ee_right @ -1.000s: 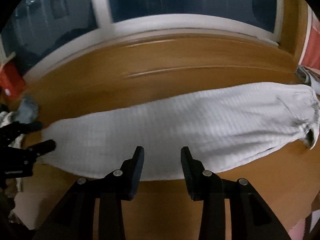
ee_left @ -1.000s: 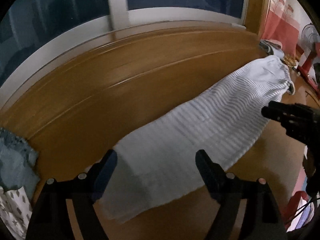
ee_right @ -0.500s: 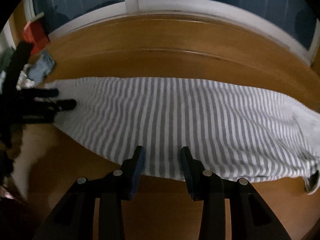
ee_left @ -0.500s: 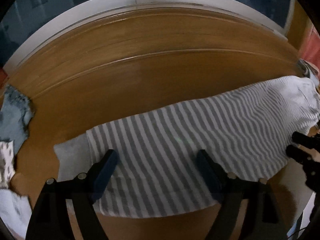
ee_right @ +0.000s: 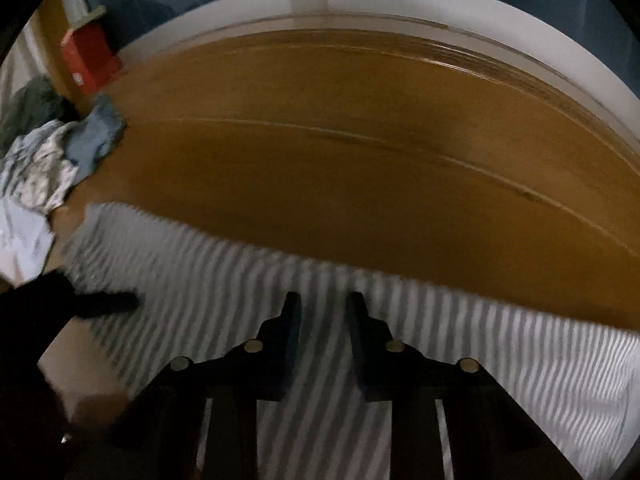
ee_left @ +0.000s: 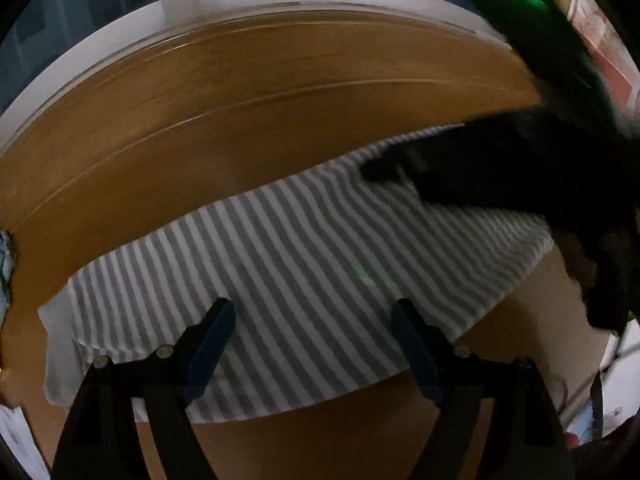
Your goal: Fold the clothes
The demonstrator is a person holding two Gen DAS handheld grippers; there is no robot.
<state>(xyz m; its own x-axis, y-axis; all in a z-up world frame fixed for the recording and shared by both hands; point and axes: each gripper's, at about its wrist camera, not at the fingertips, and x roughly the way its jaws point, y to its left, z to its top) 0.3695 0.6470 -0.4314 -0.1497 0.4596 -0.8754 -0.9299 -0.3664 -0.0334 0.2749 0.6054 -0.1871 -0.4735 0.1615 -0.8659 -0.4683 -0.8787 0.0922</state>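
Note:
A grey-and-white striped garment point(ee_left: 300, 240) lies stretched out flat on a brown wooden surface point(ee_left: 240, 120). My left gripper point(ee_left: 312, 308) hovers over its near left part, jaws wide open with nothing pinched. My right gripper point(ee_right: 325, 300) stands over the middle of the same garment point(ee_right: 200, 272). Its jaws are closing, with a narrow gap left and striped cloth showing beneath it. In the left wrist view the right gripper point(ee_left: 384, 172) is a dark blur over the garment's far right part. The left gripper's dark finger point(ee_right: 116, 302) shows at the left of the right wrist view.
A heap of other clothes point(ee_right: 48, 160) lies at the far left of the wooden surface point(ee_right: 360, 160), beside a red box point(ee_right: 90, 62). A white window frame point(ee_right: 400, 4) runs along the far edge. A blue cloth point(ee_left: 6, 256) peeks in at the left.
The right gripper's jaws have narrowed and it has moved forward over the striped cloth, swinging into the left wrist view. The left gripper has shifted along the garment, still wide open.

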